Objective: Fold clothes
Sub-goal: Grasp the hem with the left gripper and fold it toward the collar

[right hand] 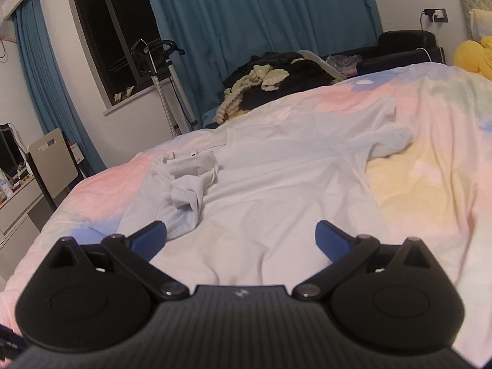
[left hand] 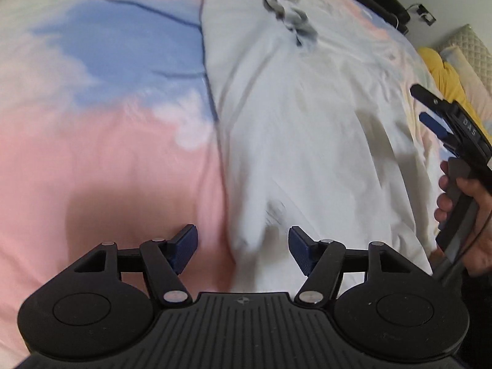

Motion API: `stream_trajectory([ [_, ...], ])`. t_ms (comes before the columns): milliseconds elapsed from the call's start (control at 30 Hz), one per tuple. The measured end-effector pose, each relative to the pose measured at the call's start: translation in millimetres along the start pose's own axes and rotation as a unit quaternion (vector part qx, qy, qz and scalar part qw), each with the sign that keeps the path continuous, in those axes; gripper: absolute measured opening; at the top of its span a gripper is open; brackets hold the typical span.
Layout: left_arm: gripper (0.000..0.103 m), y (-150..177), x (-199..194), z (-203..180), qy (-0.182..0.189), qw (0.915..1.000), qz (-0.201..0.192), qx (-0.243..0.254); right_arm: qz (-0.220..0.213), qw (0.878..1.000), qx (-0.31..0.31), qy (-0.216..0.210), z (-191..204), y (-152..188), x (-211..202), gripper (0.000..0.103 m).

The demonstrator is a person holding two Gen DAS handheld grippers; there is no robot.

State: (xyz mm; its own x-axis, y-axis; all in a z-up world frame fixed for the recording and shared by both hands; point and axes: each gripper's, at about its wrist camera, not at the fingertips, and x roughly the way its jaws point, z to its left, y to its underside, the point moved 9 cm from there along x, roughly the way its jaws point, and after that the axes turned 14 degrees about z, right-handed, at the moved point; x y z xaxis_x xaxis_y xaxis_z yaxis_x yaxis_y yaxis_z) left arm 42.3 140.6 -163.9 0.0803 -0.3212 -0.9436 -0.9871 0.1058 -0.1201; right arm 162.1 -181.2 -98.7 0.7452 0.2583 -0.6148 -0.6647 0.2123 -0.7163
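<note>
Shirt (right hand: 276, 184) is a white one, spread out pretty flat across the bed (right hand: 430, 160), which has a pastel cover in pink, blue and yellow patches. One sleeve (right hand: 390, 141) sticks out to the right in the right wrist view, and the other side is bunched into a crumpled wad (right hand: 187, 178) on the left. Lots of small wrinkles in the fabric.

Left gripper (left hand: 243, 250) hangs low over the shirt's edge, right where white cloth meets the pink part of the cover. Its blue fingers (left hand: 184, 246) are spread wide with nothing between them. A bit of the cloth rises into the gap, but it's blurry so I can't tell if it touches.

Right gripper (right hand: 241, 238) sits over the near part of the shirt, fingers (right hand: 333, 240) also spread apart and empty. The left view catches it from the side, at the far right, with a hand (left hand: 461, 215) wrapped round the handle.

Behind the bed: teal curtains (right hand: 261, 24), a dark window (right hand: 117, 30), a pile of dark clothes (right hand: 276, 83) and something yellow (right hand: 473, 55) near the headboard
</note>
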Motion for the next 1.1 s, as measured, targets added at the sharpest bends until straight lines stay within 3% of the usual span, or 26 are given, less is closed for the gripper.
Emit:
stream_trajectory([
  [67,0.065,7.1,9.4,-15.4,-0.002,0.9997,0.023,0.006,-0.001,1.0,0.0,0.006,-1.8,1.5,-4.9,0.103],
  [133,0.045,18.0,20.0,-29.2,-0.03,0.9984,0.043,0.021,-0.002,1.0,0.0,0.011,-3.7,2.9,-9.7,0.103],
  [167,0.041,23.1,22.5,-35.3,-0.052,0.9972,0.043,0.032,-0.003,1.0,0.001,0.014,-4.6,3.7,-12.2,0.103],
  [200,0.021,26.3,21.9,-40.4,-0.072,0.9958,0.04,0.04,-0.003,1.0,0.001,0.017,-5.5,4.4,-14.6,0.103],
  [233,0.008,27.7,18.6,-44.4,-0.085,0.9948,0.037,0.042,-0.002,1.0,0.001,0.017,-6.1,4.6,-15.3,0.103],
  [500,0.008,25.2,-33.3,-106.9,-0.142,0.9836,-0.005,0.111,0.004,1.0,0.008,0.016,-10.9,5.5,-17.7,0.103],
  [600,0.01,37.5,-15.9,-130.6,-0.128,0.982,-0.005,0.139,0.006,1.0,0.01,0.016,-12.7,5.9,-18.7,0.103],
  [700,0.022,51.8,18.4,-143.7,-0.11,0.982,0.004,0.153,0.008,1.0,0.013,0.015,-14.5,6.2,-19.6,0.103],
  [767,0.026,65.2,43.3,-157.0,-0.076,0.9829,0.022,0.166,0.01,1.0,0.014,0.015,-15.7,6.4,-20.2,0.103],
  [833,0.049,78.0,60.8,-169.4,-0.025,0.9838,0.048,0.171,0.012,1.0,0.016,0.014,-16.9,6.7,-20.8,0.103],
  [867,0.05,83.6,66.1,-174.4,-0.008,0.9827,0.059,0.176,0.012,1.0,0.017,0.014,-17.5,6.8,-21.1,0.103],
  [967,0.054,96.4,58.1,-185.9,0.003,0.9738,0.051,0.222,0.015,1.0,0.013,0.013,1.4,27.2,-23.1,0.103],
  [1100,0.075,94.8,18.9,-176.4,0.012,0.968,0.0,0.251,0.007,1.0,0.024,-0.002,3.7,21.5,-30.4,0.103],
])
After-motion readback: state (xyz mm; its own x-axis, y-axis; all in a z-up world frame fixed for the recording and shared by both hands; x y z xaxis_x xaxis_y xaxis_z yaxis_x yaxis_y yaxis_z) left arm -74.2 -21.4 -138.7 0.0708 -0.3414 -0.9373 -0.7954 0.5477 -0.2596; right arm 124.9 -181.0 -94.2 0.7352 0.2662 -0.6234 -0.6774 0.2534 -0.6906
